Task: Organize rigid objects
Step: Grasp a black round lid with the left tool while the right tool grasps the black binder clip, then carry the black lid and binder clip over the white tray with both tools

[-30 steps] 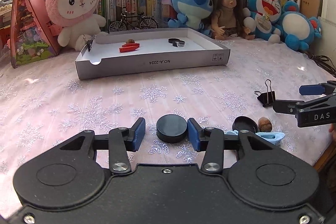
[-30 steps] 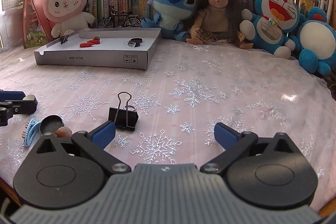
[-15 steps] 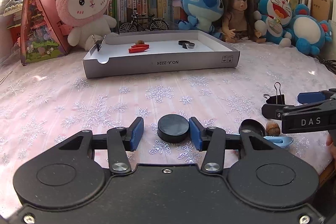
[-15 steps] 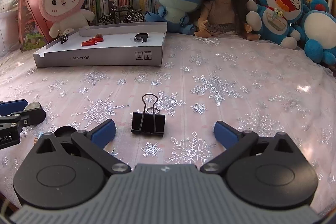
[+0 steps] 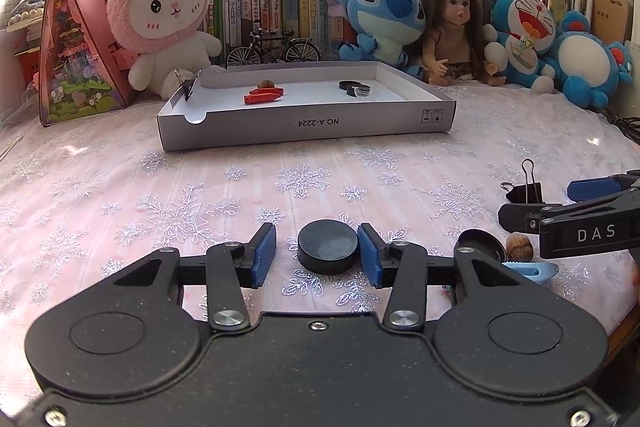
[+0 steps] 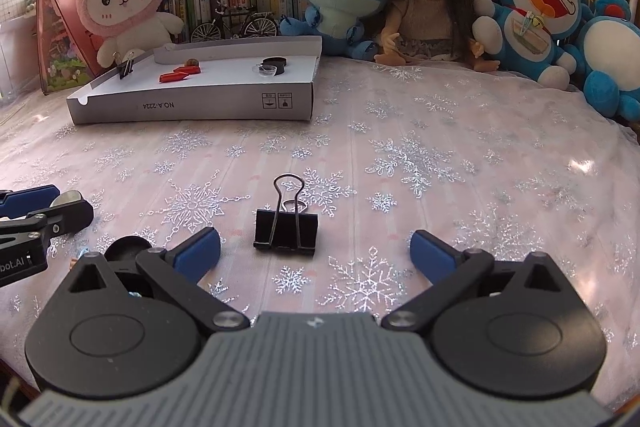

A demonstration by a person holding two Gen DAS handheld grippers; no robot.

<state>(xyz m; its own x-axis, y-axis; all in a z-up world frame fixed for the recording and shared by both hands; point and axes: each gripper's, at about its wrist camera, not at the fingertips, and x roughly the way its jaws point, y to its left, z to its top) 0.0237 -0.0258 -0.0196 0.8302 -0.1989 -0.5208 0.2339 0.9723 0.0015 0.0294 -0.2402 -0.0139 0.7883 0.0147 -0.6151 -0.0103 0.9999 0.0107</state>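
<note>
Blue rubber pads on the left gripper (image 5: pixel 317 254) stand spread to either side of a black puck (image 5: pixel 327 247), a sliver of tablecloth showing on each flank, so nothing is pinched yet; the puck lies flat on the snowflake cloth (image 5: pixel 200 187), squarely in the gap. To take it well, I'd say the hand should stay level, sink until the pads meet the puck's rim at mid-height, and close evenly so the disc does not squirt forward. The right gripper (image 6: pixel 315 250) is spread wider still, with a black binder clip (image 6: pixel 286 231) at its twelve o'clock, lying just ahead of the pads and a little left of centre; it wants a nudge forward before closing on the clip's body rather than its wire handles. Further out, at the left view's three o'clock, sit a second dark round lid (image 5: pixel 480 245), one nut (image 5: pixel 519 247) and one pale blue clip (image 5: pixel 532 270), huddled close together. At eleven to twelve o'clock stands the white box tray (image 5: pixel 304 125), well apart, already holding one binder clip (image 6: pixel 126 67) on its far left wall, one nut (image 6: pixel 191 62), a red piece or two (image 6: pixel 180 74), which I cannot separate, one black disc (image 6: pixel 276 61) and a clear small dish (image 6: pixel 265 69). By my count that leaves two round black pieces, one binder clip, one nut and one blue clip still outside.
</note>
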